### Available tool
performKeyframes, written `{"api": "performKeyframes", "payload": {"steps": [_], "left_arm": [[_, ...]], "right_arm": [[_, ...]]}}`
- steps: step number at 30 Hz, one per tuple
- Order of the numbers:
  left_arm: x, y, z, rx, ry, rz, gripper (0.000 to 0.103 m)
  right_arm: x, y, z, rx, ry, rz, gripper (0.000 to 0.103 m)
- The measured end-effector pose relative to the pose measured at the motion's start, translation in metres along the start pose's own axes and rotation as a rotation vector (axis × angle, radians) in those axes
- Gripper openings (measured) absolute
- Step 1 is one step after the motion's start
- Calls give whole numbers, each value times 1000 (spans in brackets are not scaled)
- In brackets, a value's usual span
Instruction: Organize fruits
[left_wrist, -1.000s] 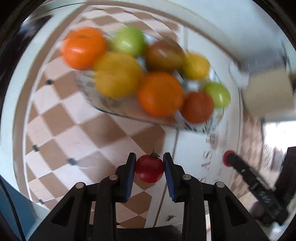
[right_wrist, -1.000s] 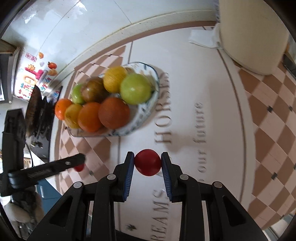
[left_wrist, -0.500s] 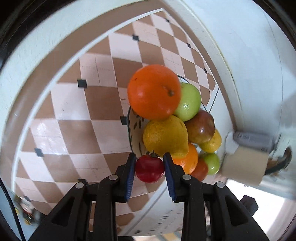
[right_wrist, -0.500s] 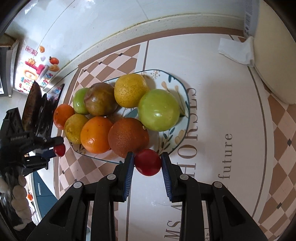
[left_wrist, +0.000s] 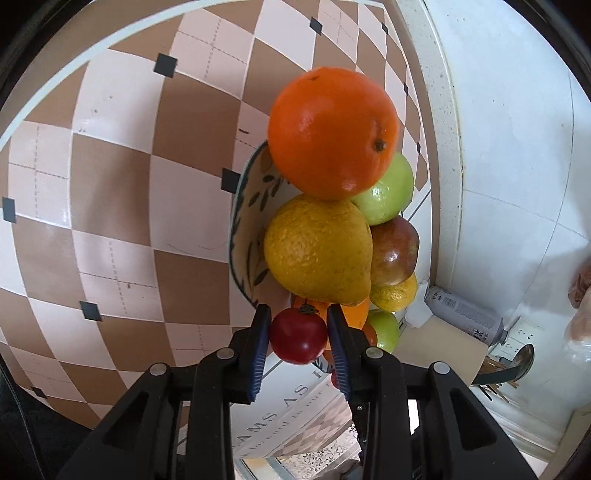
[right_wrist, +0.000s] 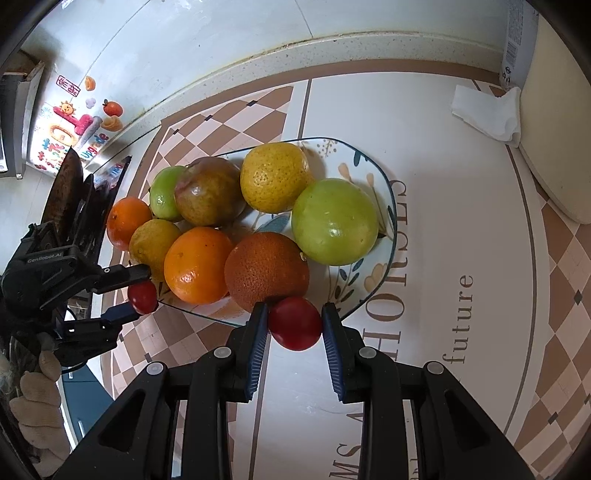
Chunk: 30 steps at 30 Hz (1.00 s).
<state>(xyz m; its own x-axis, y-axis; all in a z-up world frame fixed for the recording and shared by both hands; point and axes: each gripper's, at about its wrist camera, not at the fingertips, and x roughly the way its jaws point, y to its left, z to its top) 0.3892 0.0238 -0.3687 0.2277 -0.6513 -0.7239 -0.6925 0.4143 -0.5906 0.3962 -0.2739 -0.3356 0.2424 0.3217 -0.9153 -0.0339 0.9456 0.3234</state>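
A patterned plate (right_wrist: 388, 206) holds several fruits: oranges, green and yellow citrus and a reddish-brown one. My right gripper (right_wrist: 293, 310) is shut on a small red tomato (right_wrist: 295, 325) at the plate's near rim, beside a dark orange (right_wrist: 266, 269). In the left wrist view my left gripper (left_wrist: 298, 314) has a stemmed red tomato (left_wrist: 298, 341) between its pads at the plate's (left_wrist: 240, 236) end, under a yellow citrus (left_wrist: 317, 247). Its jaws are opening, and the pads still touch the tomato. The right wrist view shows the left gripper (right_wrist: 142, 295) at the plate's left corner.
The plate sits on a checked and lettered tablecloth against a white tiled wall. A white tissue (right_wrist: 484, 114) and a cream container (right_wrist: 554, 147) lie at the far right. A can (left_wrist: 461, 310) and a beige box (left_wrist: 436, 347) stand beyond the plate. A gloved hand (right_wrist: 37, 387) holds the left gripper.
The left gripper rolled and closed in on the plate's end with its tomato. The right gripper carried its tomato up to the plate's near rim and then held still.
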Motion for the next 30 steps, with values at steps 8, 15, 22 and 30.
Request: {"api": "performKeyframes", "payload": {"steps": [8, 15, 22, 30], "left_arm": [[10, -13, -3, 22, -5, 13, 43], [11, -26, -15, 111, -6, 85, 43], [-6, -45, -31, 316, -93, 272, 43], [-19, -59, -70, 650, -235, 608, 85]], "right_arm": [[3, -8, 0, 25, 17, 31, 33], [-6, -12, 0, 34, -8, 42, 64], [-27, -9, -3, 5, -43, -8, 77], [-64, 10, -16, -31, -83, -159, 95]]}}
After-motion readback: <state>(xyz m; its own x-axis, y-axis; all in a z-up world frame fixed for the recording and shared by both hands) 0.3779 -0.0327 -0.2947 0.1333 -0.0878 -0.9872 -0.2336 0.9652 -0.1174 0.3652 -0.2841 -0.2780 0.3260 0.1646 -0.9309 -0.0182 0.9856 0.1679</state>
